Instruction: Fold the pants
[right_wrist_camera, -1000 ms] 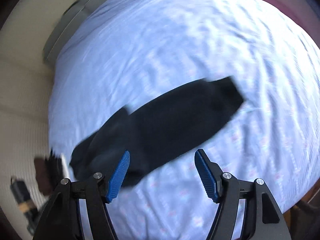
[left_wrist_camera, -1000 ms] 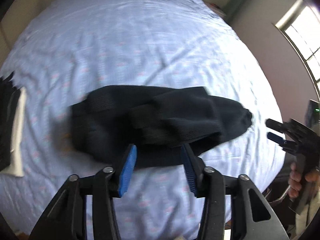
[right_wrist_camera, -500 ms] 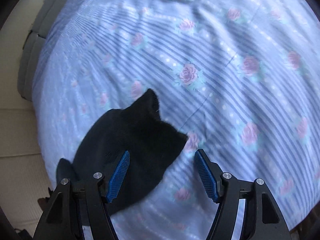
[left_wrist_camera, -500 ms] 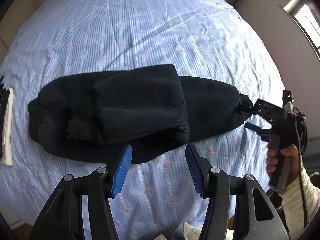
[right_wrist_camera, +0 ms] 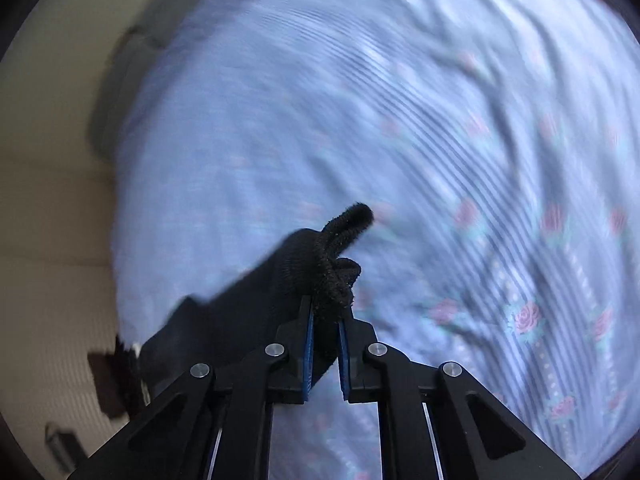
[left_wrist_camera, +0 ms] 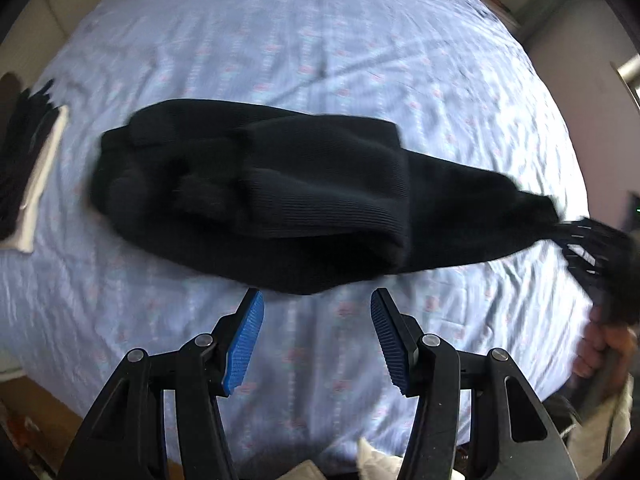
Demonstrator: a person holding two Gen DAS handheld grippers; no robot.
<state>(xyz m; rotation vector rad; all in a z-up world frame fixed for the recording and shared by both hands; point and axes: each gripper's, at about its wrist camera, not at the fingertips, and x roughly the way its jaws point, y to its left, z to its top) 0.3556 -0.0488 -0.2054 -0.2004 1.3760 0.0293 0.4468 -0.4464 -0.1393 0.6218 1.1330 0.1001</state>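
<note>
Item: black knit pants (left_wrist_camera: 280, 200), partly folded, lying on a bed under a blue striped floral sheet (left_wrist_camera: 320, 60). All places here are given from the pants. Long axis ran across the left wrist view, from a bunched, doubled-over mass at the left end to a narrow tapered end at the right. A thicker folded layer sat on top of the left and middle portion, its ribbed edge facing the narrow end. Right gripper (right_wrist_camera: 325, 322): pressed together on the narrow end, a rolled hem or cuff of the fabric standing up past its fingertips; in the left wrist view it (left_wrist_camera: 592, 248) appeared at that same right-hand tip, blurred. Left gripper (left_wrist_camera: 316, 336): spread wide, holding nothing, placed just off the near long edge around the middle of the garment, apart from the cloth, fingers pointing across the long axis. Judgement: the right gripper held the only grasp, at one extreme of the long axis, so the coming move probably carries that end along the axis toward the bunched left end; the left gripper stood nearer the middle and could pin or take the near edge. A stack of dark and white cloth (left_wrist_camera: 28, 152) lay beyond the bunched end, well apart.
</note>
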